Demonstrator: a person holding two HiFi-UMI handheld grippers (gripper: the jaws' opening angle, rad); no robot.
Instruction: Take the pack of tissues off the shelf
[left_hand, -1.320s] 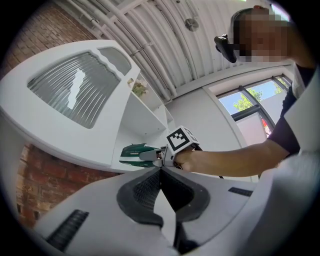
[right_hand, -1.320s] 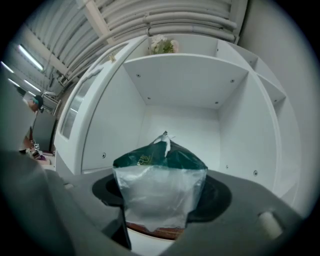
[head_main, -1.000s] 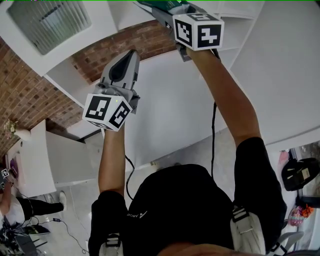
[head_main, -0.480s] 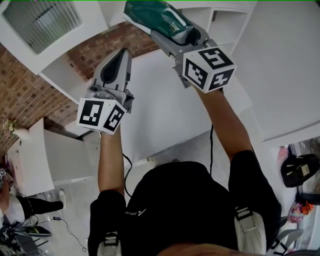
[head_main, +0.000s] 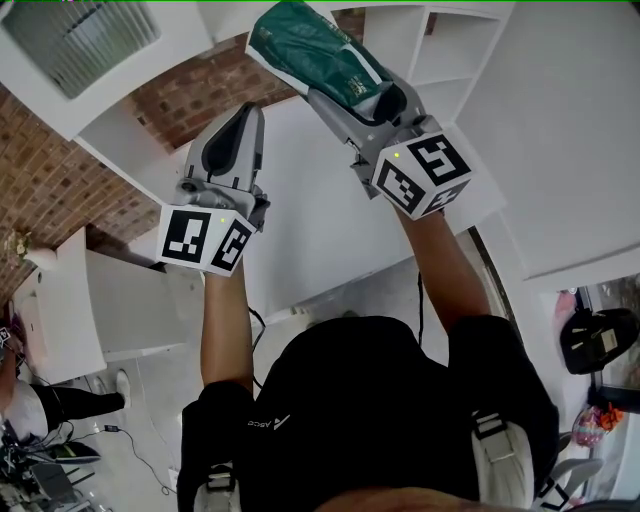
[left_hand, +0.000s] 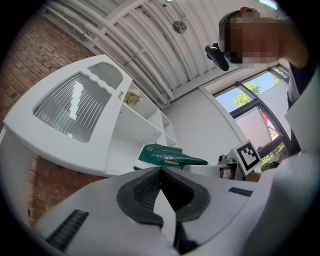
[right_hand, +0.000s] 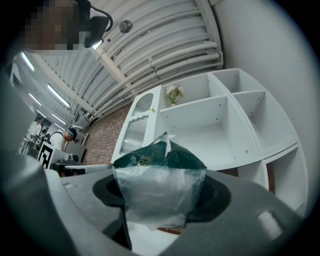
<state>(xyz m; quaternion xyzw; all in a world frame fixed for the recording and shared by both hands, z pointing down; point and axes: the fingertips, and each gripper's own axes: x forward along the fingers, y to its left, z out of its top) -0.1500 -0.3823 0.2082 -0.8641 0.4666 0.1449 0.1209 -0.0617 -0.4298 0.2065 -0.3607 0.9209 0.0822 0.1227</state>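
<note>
The pack of tissues is a dark green plastic bag with a clear end. My right gripper is shut on it and holds it in the air in front of the white shelf unit. In the right gripper view the pack fills the gap between the jaws, and the shelf compartments behind it are bare. My left gripper hangs beside it at the left, shut with nothing in it. From the left gripper view the pack shows beyond the closed tips.
A brick wall runs along the left, with a white cabinet with a ribbed glass door above it. A small plant stands in an upper shelf compartment. A white counter and a person are at the lower left.
My right gripper has come down and back from the shelf with the green pack, which now shows fully in the head view. The left gripper has barely shifted.
</note>
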